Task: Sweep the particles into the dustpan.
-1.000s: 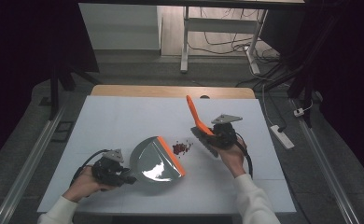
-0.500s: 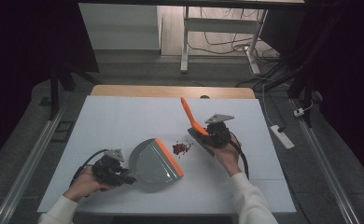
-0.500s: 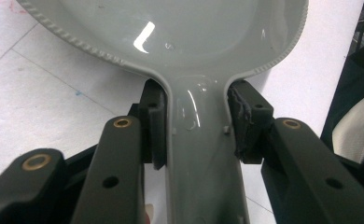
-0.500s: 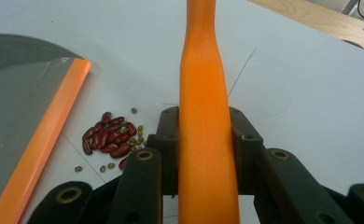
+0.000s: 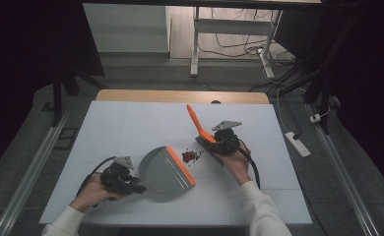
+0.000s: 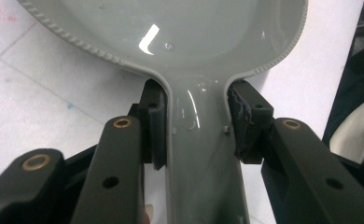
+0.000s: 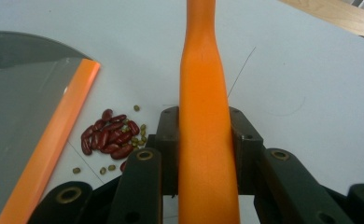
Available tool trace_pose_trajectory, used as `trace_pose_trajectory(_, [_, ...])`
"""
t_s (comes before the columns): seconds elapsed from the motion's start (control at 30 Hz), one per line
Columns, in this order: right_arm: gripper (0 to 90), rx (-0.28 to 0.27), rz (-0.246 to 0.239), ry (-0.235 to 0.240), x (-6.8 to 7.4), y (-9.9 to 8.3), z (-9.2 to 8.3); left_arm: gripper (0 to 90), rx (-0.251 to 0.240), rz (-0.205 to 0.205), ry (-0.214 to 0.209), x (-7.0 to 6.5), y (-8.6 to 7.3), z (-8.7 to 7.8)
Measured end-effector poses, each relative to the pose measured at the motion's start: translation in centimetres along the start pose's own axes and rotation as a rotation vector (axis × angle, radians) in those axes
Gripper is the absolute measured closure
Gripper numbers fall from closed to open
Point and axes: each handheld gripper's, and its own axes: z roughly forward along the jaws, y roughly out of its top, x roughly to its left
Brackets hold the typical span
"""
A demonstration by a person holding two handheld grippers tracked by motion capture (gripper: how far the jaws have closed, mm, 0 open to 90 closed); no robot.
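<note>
We see a white worktop (image 5: 131,128) with a wooden strip along its far edge, and the person's forearms coming in from the near side.

On it, left of centre, lies a grey dustpan (image 5: 164,173) with an orange lip (image 5: 181,166); the lip faces right and towards the far side. Our left hand-held gripper (image 5: 140,187) is closed on the dustpan's grey handle (image 6: 203,158): in the left gripper view both pads press against the handle's sides just below where it widens into the pan.

Right of centre, our right hand-held gripper (image 5: 210,143) is clamped on the orange handle of a brush (image 5: 198,123), which slants up and away from the worktop towards the far side. In the right gripper view the handle (image 7: 203,126) runs straight up between the two jaws, which touch it on both sides. We cannot make out the brush's bristles clearly.

Between the dustpan's lip and the right hand-held gripper sits a small heap of dark red beans (image 5: 191,156) on the bare worktop, just beside the lip but apart from it. The right gripper view shows the beans (image 7: 110,136) with a few tiny greenish-brown grains (image 7: 143,127) scattered around them.
</note>
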Motion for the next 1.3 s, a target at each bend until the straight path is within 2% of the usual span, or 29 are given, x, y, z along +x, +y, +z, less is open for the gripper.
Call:
trace_pose_trajectory(0.07, [70.0,-0.005,0.014,0.000,0.0,0.0,0.1,61.4,0.001,-0.001,0.002,-0.1,0.0,0.0])
trace_pose_trajectory(0.13, [70.0,0.006,-0.001,-0.015,0.0,0.0,0.2,61.3,0.012,0.008,-0.005,0.0,0.0,0.2])
trace_pose_trajectory(0.23, [70.0,-0.003,0.024,-0.015,-0.3,0.0,0.2,61.3,0.014,-0.002,-0.003,-0.1,0.0,0.2])
trace_pose_trajectory(0.37, [70.0,0.002,0.032,-0.032,-0.4,0.0,0.2,61.3,0.017,-0.002,-0.004,0.0,0.0,0.2])
trace_pose_trajectory(0.53, [70.0,0.022,0.022,-0.047,-0.4,0.0,0.6,61.3,0.022,-0.003,-0.006,0.0,0.0,0.2])
trace_pose_trajectory(0.77, [70.1,0.031,0.009,-0.030,0.2,0.2,1.4,61.3,0.020,-0.007,-0.013,0.0,0.0,0.2])
trace_pose_trajectory(0.93, [70.1,0.040,-0.041,-0.036,1.4,0.4,1.7,61.4,0.023,-0.005,-0.013,0.0,0.0,0.3])
trace_pose_trajectory(1.07, [70.0,0.043,-0.062,-0.040,2.3,0.5,1.9,61.4,0.024,-0.003,-0.014,0.0,0.1,0.3])
trace_pose_trajectory(1.3, [70.0,0.042,-0.111,-0.014,3.7,0.7,2.2,61.4,0.024,-0.004,-0.016,0.0,0.1,0.3])
